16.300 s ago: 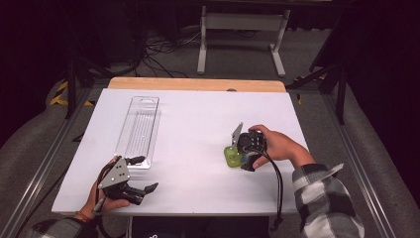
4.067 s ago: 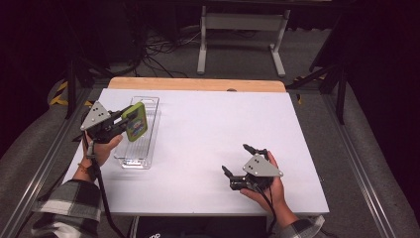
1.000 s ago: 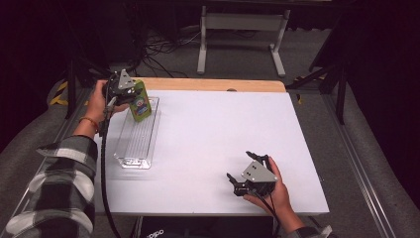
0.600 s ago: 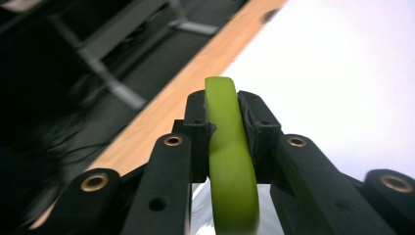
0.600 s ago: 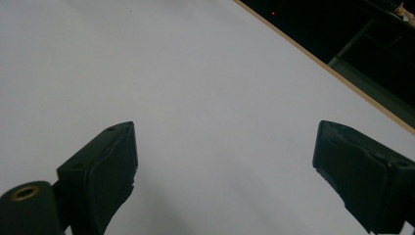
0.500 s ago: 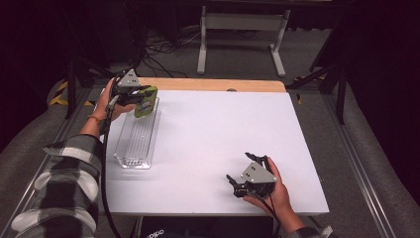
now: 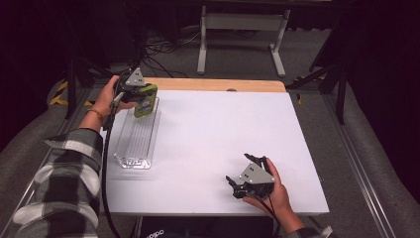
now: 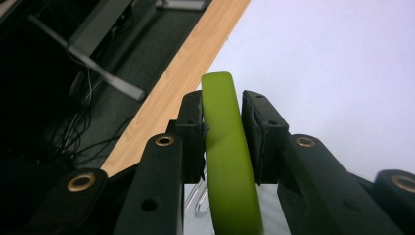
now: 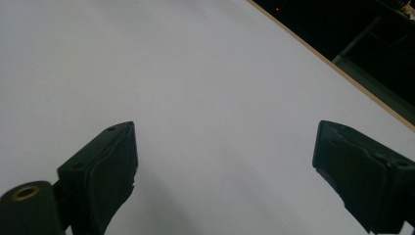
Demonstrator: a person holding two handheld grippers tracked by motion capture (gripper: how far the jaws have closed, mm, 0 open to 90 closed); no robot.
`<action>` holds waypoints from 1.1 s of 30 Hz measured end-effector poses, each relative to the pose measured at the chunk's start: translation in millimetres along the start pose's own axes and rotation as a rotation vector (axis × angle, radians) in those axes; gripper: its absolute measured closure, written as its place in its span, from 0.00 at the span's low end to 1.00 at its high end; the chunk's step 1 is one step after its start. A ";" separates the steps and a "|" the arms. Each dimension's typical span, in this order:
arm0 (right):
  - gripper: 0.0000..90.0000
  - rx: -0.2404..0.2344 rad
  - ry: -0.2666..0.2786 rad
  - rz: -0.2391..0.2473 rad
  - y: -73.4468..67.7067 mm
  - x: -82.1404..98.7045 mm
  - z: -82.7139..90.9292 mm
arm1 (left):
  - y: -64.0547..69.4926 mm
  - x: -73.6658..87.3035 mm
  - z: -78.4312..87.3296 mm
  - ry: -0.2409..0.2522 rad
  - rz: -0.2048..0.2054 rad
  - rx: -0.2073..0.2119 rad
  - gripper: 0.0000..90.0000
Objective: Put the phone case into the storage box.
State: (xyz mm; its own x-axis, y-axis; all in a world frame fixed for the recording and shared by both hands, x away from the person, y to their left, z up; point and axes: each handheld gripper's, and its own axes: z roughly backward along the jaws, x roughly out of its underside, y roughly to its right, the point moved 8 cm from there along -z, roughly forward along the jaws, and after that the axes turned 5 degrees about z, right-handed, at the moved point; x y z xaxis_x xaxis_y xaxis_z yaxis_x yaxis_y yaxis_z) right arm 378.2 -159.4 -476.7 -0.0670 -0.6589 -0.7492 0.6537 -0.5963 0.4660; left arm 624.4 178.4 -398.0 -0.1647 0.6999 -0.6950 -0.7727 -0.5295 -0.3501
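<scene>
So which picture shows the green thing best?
The high view: there you see the green thing's whole face with its printed label, held by the left gripper over the clear tray's far end. The left gripper view shows it edge-on, pinched between the jaws.

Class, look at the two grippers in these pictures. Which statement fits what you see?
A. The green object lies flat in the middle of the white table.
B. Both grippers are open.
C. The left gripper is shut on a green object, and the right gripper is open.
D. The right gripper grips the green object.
C. The left gripper clamps the green object above the clear tray's far end, while the right gripper has its jaws spread over the bare white table.
</scene>
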 end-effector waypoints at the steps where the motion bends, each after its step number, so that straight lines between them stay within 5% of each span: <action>1: 0.11 -0.002 0.001 0.000 -0.1 -0.1 0.0 | 0.0 0.0 0.0 0.000 0.000 0.000 0.78; 8: 0.11 -0.007 -0.002 0.005 -0.6 -0.1 -0.1 | -11.9 8.3 10.5 -0.024 0.037 -0.058 0.62; 14: 0.11 -0.019 -0.006 0.010 -3.0 -1.1 -0.9 | -14.5 11.3 17.6 -0.006 0.085 -0.048 0.62; 17: 0.12 -0.047 0.009 -0.024 -4.6 -4.1 0.3 | -17.2 13.1 18.9 -0.010 0.118 -0.054 0.70; 21: 0.12 -0.058 0.014 -0.025 -5.5 -6.3 1.8 | -14.1 7.5 23.1 0.025 0.144 0.001 0.84; 29: 0.12 -0.070 -0.002 -0.017 -8.5 -4.9 -0.1 | 3.9 -8.8 17.1 0.072 0.066 0.112 0.85; 32: 0.12 -0.073 -0.006 -0.020 -8.9 -4.2 -0.8 | 2.0 -10.8 12.8 0.067 0.033 0.073 0.85; 33: 0.12 -0.071 -0.008 -0.022 -8.9 -4.1 -1.1 | -1.8 -12.7 10.7 0.057 0.013 0.025 0.83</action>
State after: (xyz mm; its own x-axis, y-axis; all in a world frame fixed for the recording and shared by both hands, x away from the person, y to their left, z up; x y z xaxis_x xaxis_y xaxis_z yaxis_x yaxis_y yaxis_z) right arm 373.4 -150.8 -478.3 -0.0878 -0.6502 -0.7547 0.7039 -0.5765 0.4148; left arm 621.3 175.5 -381.8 -0.1396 0.6643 -0.7343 -0.7862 -0.5252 -0.3256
